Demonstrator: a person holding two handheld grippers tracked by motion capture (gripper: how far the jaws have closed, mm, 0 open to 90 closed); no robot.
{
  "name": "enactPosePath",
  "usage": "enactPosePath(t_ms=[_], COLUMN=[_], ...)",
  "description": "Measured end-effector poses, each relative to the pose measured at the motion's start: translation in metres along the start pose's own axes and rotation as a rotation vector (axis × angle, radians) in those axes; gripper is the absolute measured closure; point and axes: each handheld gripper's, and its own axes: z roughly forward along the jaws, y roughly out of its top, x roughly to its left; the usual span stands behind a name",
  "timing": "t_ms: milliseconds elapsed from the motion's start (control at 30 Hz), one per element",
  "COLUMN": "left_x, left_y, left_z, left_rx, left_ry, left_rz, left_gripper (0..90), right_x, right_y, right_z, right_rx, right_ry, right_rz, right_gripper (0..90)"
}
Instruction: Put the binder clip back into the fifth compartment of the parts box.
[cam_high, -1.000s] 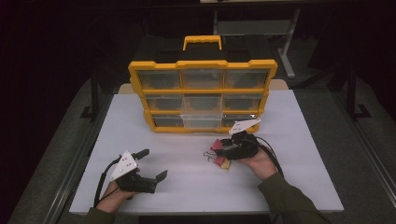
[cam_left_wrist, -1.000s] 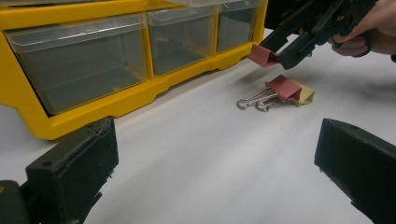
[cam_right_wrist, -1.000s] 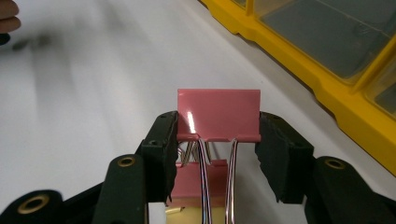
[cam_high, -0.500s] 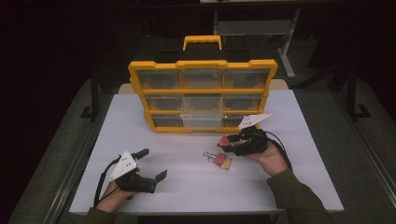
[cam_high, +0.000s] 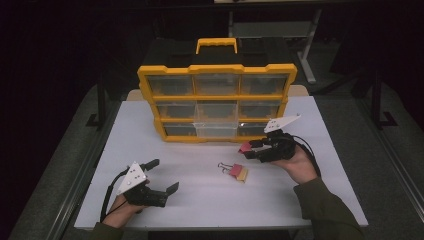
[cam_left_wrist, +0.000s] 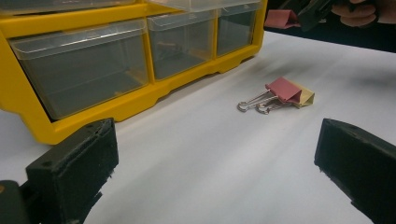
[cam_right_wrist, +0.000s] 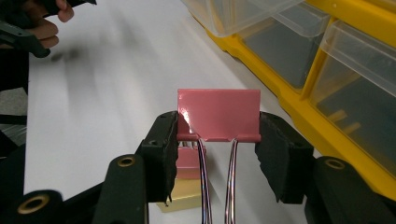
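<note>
Pink binder clip (cam_right_wrist: 218, 115) held aloft, handles trailing

Pink in my right jaws, yellow ahead, white underneath

My right gripper (cam_right_wrist: 218, 140) is black, its pads clamped on a glossy pink binder clip (cam_right_wrist: 218, 114) with silvery wire handles. On the white table (cam_high: 200, 195) lie a second pink clip (cam_left_wrist: 284, 89) and a pale yellow clip (cam_left_wrist: 306, 97), their wire handles silver too. The organizer (cam_high: 217, 90) has a bright yellow frame and handle, with clear, colourless drawers that look grey inside. My left gripper (cam_high: 160, 176) is black with a light grey plate on top. My right sleeve (cam_high: 327, 210) is olive green.
</note>
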Motion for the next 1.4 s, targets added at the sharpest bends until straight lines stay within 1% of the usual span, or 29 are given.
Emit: enactPosePath(t_ms=[33, 167, 333, 533, 600, 733, 833, 967, 1033, 1067, 1167, 1233, 1400], left_x=[0.000, -0.001, -0.001, 0.000, 0.000, 0.000, -0.001, -0.001, -0.001, -0.001, -0.001, 0.000, 0.000], left_y=[0.000, 0.000, 0.000, 0.000, 0.000, 0.000, 0.000, 0.000, 0.000, 0.000, 0.000, 0.000, 0.000], left_z=[0.000, 0.000, 0.000, 0.000, 0.000, 0.000, 0.000, -0.001, -0.001, -0.001, -0.001, -0.001, -0.001], left_rx=[0.000, -0.001, -0.004, -0.006, -0.005, -0.007, -0.006, -0.011, -0.010, -0.009, -0.010, -0.009, -0.008], left_ry=[0.001, 0.001, -0.002, -0.001, -0.001, -0.003, -0.004, -0.004, -0.004, -0.004, -0.004, -0.003, -0.002], left_rz=[-0.005, -0.003, -0.005, -0.005, -0.004, -0.006, -0.014, -0.007, -0.007, -0.013, -0.013, -0.004, -0.006], left_gripper=[0.0, 0.0, 0.0, 0.0, 0.0, 0.0, 0.0, 0.0, 0.0, 0.0, 0.0, 0.0, 0.0], right_x=[0.000, -0.002, -0.004, -0.004, -0.004, -0.004, -0.004, -0.005, -0.006, -0.006, -0.005, -0.005, -0.005], right_y=[0.001, 0.003, 0.006, 0.010, 0.011, 0.015, 0.018, 0.022, 0.024, 0.026, 0.032, 0.035, 0.043], right_z=[-0.001, -0.007, -0.012, -0.017, -0.018, -0.022, -0.026, -0.030, -0.033, -0.034, -0.038, -0.040, -0.045], right_rx=[-0.001, -0.016, -0.020, -0.017, -0.018, -0.032, -0.033, -0.043, -0.046, -0.052, -0.054, -0.059, -0.066], right_ry=[0.003, 0.004, 0.012, 0.023, 0.023, 0.028, 0.032, 0.033, 0.036, 0.040, 0.040, 0.039, 0.044], right_rz=[0.000, -0.002, -0.008, -0.012, -0.006, -0.012, -0.014, -0.021, -0.019, -0.018, -0.024, -0.035, -0.041], right_gripper=[48.6, 48.6, 48.6, 48.6, 48.6, 48.6, 48.6, 48.6, 48.6, 48.6, 48.6, 48.6, 48.6])
